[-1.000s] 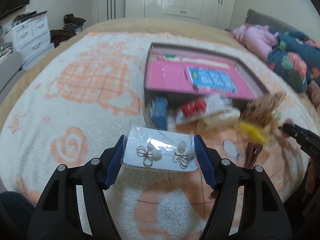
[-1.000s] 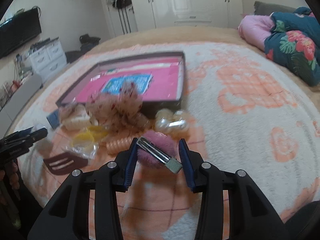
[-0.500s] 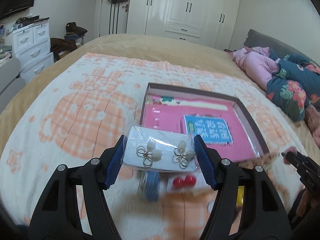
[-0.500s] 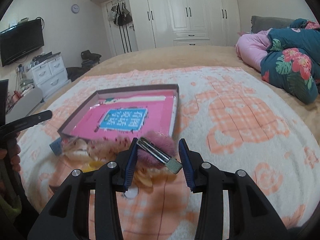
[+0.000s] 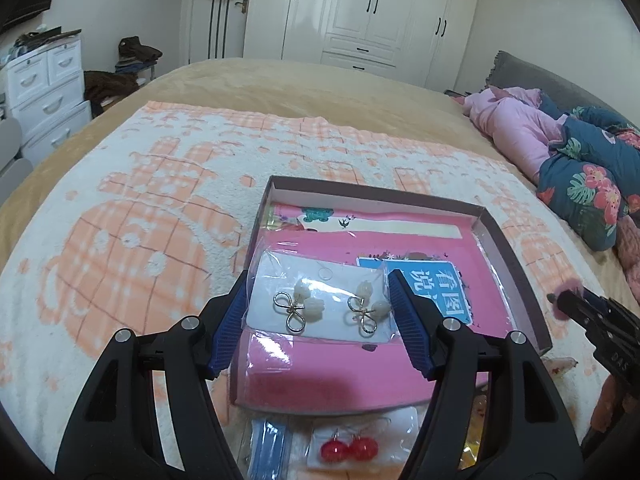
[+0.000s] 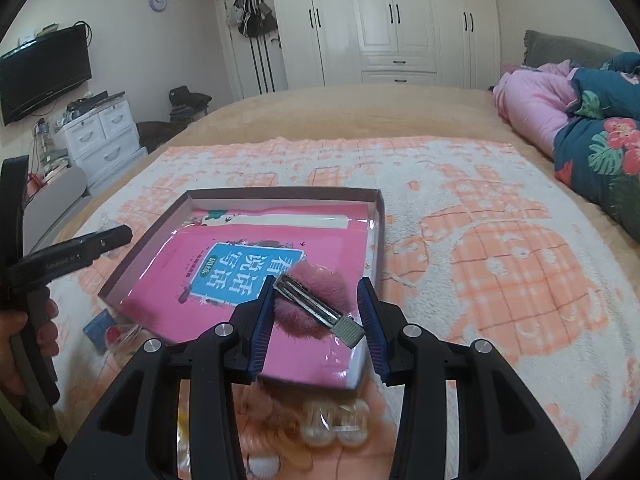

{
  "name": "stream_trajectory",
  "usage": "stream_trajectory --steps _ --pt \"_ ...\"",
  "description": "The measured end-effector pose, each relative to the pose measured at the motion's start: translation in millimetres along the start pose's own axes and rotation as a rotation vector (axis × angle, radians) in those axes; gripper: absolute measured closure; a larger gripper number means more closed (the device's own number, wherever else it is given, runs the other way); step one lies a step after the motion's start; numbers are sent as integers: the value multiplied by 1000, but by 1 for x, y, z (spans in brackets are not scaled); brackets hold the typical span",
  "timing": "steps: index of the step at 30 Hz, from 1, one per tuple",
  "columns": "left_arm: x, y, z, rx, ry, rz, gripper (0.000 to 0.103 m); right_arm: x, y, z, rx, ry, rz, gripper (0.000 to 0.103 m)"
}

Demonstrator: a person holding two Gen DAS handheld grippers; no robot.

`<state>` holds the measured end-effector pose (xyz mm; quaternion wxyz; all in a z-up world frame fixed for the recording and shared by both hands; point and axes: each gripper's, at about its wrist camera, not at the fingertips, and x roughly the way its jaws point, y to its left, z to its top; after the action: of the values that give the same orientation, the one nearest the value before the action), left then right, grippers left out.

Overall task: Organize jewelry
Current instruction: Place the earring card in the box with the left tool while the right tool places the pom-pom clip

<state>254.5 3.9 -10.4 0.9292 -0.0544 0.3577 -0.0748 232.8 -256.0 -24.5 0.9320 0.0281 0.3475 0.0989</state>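
My left gripper (image 5: 318,312) is shut on a clear packet with a white card of gold bow earrings (image 5: 320,304) and holds it above the near left part of the shallow brown box (image 5: 516,280). The box holds a pink book (image 5: 352,360). My right gripper (image 6: 316,312) is shut on a fluffy pink hair clip (image 6: 316,300) with a metal clasp, held over the near right corner of the box (image 6: 378,216). The right gripper also shows at the right edge of the left wrist view (image 5: 576,308).
Red ball earrings (image 5: 348,448) and a blue packet (image 5: 268,452) lie on the orange-and-white blanket in front of the box. Pearl pieces (image 6: 336,424) and a frilly hair tie (image 6: 268,408) lie under my right gripper. Pillows and bedding (image 5: 580,160) are at the right.
Both grippers have risen and moved forward from the pile of jewelry to above the box, each keeping its item.
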Motion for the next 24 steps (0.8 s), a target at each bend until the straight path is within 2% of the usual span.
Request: stream_trajectory --steps 7,12,19,24 --pt "25 2 -6 15 57 -8 44 37 7 14 -20 67 -3 64" --pt "32 2 -11 26 74 -3 44 55 4 11 12 110 -20 64" --pt "35 2 -15 27 83 -1 44 66 3 -2 11 143 -25 63" --pt "33 4 -17 21 81 -4 40 66 3 -7 23 145 -3 62"
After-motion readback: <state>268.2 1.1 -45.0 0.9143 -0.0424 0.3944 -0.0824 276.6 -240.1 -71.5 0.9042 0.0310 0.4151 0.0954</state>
